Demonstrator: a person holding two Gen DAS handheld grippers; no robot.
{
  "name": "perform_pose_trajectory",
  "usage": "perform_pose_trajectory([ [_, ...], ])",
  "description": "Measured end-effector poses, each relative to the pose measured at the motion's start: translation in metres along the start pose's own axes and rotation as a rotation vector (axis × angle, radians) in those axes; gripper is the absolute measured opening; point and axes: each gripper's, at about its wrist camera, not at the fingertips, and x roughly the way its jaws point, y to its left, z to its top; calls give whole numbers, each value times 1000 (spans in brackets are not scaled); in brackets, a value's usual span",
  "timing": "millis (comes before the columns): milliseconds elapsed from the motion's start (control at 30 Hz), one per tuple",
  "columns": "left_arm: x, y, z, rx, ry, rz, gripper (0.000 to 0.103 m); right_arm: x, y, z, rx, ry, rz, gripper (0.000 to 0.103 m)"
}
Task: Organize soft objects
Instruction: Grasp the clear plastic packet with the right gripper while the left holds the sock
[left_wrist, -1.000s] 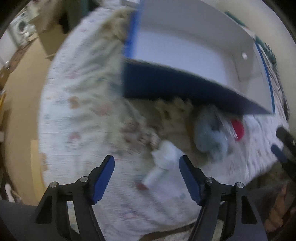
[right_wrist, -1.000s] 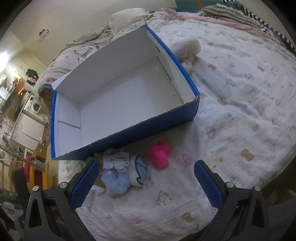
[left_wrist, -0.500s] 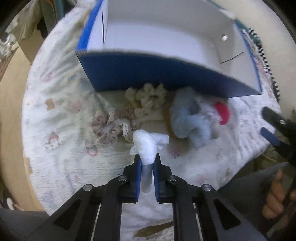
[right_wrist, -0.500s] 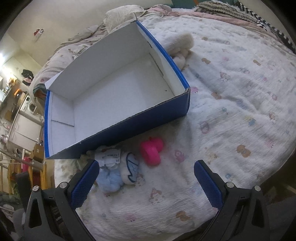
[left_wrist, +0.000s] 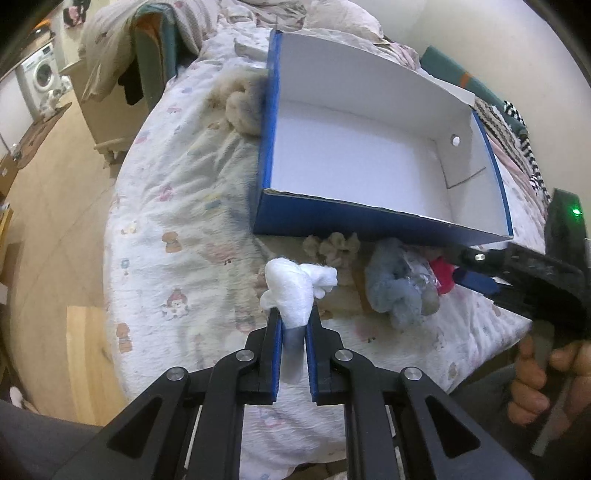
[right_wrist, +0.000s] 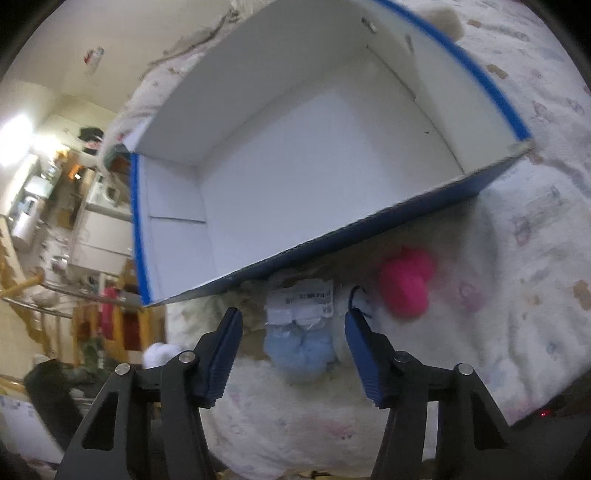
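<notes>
My left gripper (left_wrist: 293, 314) is shut on a white fluffy soft piece (left_wrist: 295, 291) and holds it above the bed, in front of the open blue box (left_wrist: 332, 218) with a white inside. A beige scrunchie (left_wrist: 334, 247), a light blue plush (left_wrist: 399, 288) and a pink soft item (left_wrist: 443, 275) lie against the box's near wall. My right gripper (right_wrist: 293, 317) is open, its fingers on either side of the light blue plush (right_wrist: 299, 350) with a white label. The pink item (right_wrist: 406, 284) lies to its right. The box (right_wrist: 369, 225) holds nothing that I can see.
The bed has a white patterned cover (left_wrist: 177, 236). A beige fluffy item (left_wrist: 243, 107) lies by the box's far left corner. The floor (left_wrist: 48, 206) drops off to the left of the bed. A washing machine (left_wrist: 38, 75) stands far left.
My left gripper closed on the white piece and lifted it off the bed. My right gripper moved down and in close, its open fingers now around the light blue plush.
</notes>
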Motion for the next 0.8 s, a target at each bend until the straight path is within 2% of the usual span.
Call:
perform_pose_trajectory([
  [67,0,3,-1,-7,2,0,11,12,9,3,-36,8,-62,62],
  [367,3,5,-3,-2,1,18,11,64,45,6,-218,63,-237,62],
  [400,3,6,-3,-6,3,19,11,68,46,6,-227,68,-249,54],
  [433,3,7,-3,-9,3,19,11,71,47,6,-237,71,-258,42],
  [467,3,7,-2,-13,3,18,11,73,46,4,-250,74,-266,36],
  [500,3,8,-2,-15,2,18,11,74,45,2,-259,76,-264,22],
  [600,2,7,-2,-12,-4,25,11,66,39,1,-242,50,-229,12],
  [667,3,6,-2,-10,-6,29,11,53,35,1,-221,25,-186,10],
  [800,5,6,-1,-7,-8,46,11,24,22,-3,-148,-12,-38,10],
])
